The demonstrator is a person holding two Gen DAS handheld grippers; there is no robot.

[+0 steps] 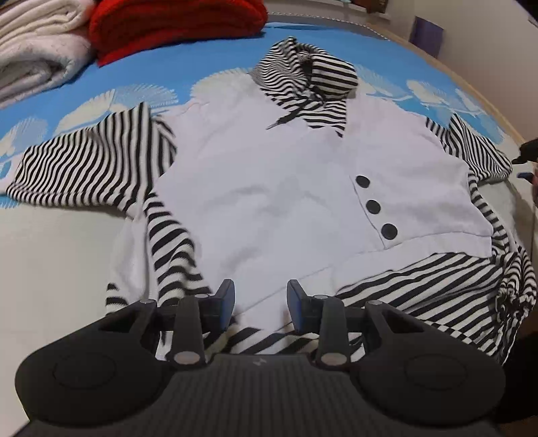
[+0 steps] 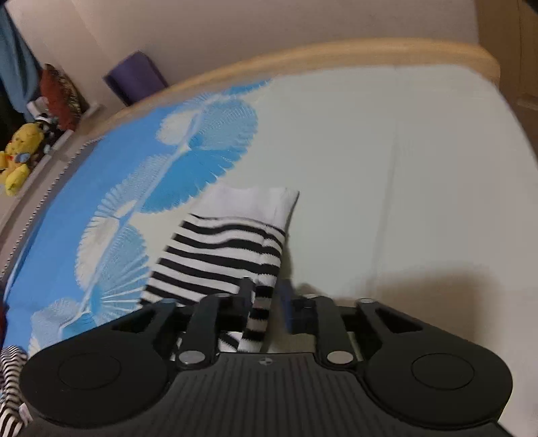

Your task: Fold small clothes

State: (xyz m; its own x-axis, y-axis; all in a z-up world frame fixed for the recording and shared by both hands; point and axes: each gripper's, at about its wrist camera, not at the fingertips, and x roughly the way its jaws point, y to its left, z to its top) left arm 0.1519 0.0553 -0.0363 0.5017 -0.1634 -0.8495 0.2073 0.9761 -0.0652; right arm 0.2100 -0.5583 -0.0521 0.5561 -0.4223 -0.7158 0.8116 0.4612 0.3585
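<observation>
A small white top point(image 1: 269, 188) with black-and-white striped sleeves, striped collar and three black buttons lies spread on the bed. My left gripper point(image 1: 260, 299) is open, its fingers hovering over the top's lower hem. In the right wrist view my right gripper point(image 2: 267, 295) is shut on the striped sleeve point(image 2: 222, 248), which has a white cuff and lies stretched forward over the bed. The right gripper's tip shows at the right edge of the left wrist view point(image 1: 524, 151).
The bed has a blue sheet with white fan patterns point(image 1: 141, 97) and a pale part point(image 2: 386, 168). A folded white blanket point(image 1: 37, 43) and a red knit point(image 1: 175, 23) lie at the far left. A wooden bed edge point(image 2: 370, 50) and a yellow plush toy point(image 2: 20, 154) lie beyond.
</observation>
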